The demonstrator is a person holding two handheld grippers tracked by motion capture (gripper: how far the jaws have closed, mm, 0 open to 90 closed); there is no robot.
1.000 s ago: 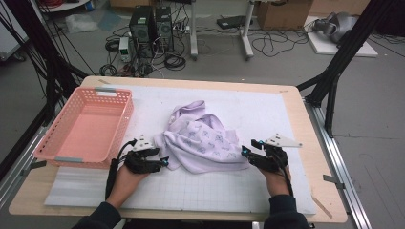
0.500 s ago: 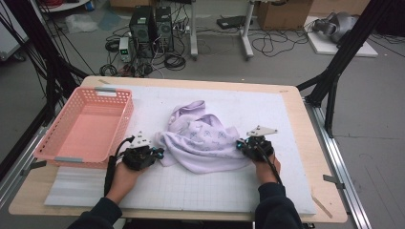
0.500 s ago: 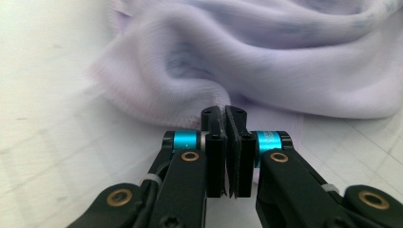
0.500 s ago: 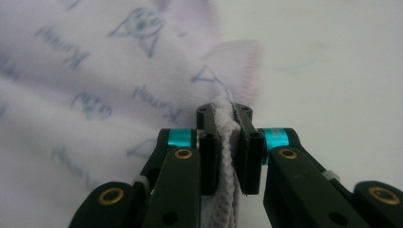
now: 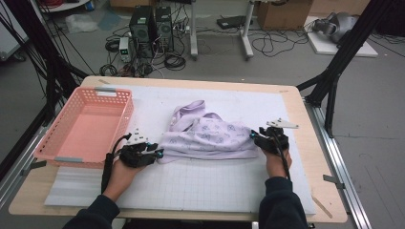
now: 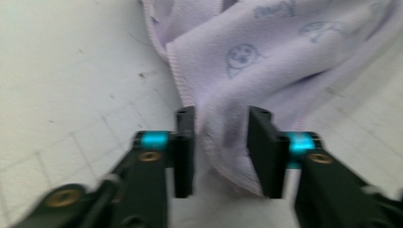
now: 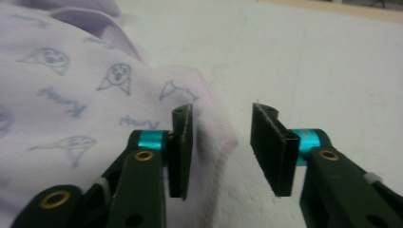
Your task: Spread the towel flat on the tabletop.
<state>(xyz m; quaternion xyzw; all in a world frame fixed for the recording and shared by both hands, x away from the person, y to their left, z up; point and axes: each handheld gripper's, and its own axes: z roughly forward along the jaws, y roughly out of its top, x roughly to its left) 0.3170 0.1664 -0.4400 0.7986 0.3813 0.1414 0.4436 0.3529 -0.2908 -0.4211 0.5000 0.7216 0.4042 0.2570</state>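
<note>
Print on the lilac cloth (image 7: 71, 104) is too blurry to read; both claws (image 6: 221, 152) (image 7: 223, 152) apart, just opened, cloth edge between the jaws unpinched.

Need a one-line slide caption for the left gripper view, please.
Left gripper, fingers just reopened, straddling the hemmed corner of the lilac printed cloth on the white grid mat.

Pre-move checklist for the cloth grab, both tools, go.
1. Left tool has the cloth edge between its jaws: ok.
2. Left tool pads pressing the cloth: not ok, a gap shows; the jaws have just been opening.
3. Right tool has the cloth corner between its jaws: ok.
4. Right tool pads pressing: not ok, they stand apart; also just been opening.
5. Cloth lying on the mat, outside the basket: ok.
6. Cloth flat: not ok, bunched at the far side.
</note>
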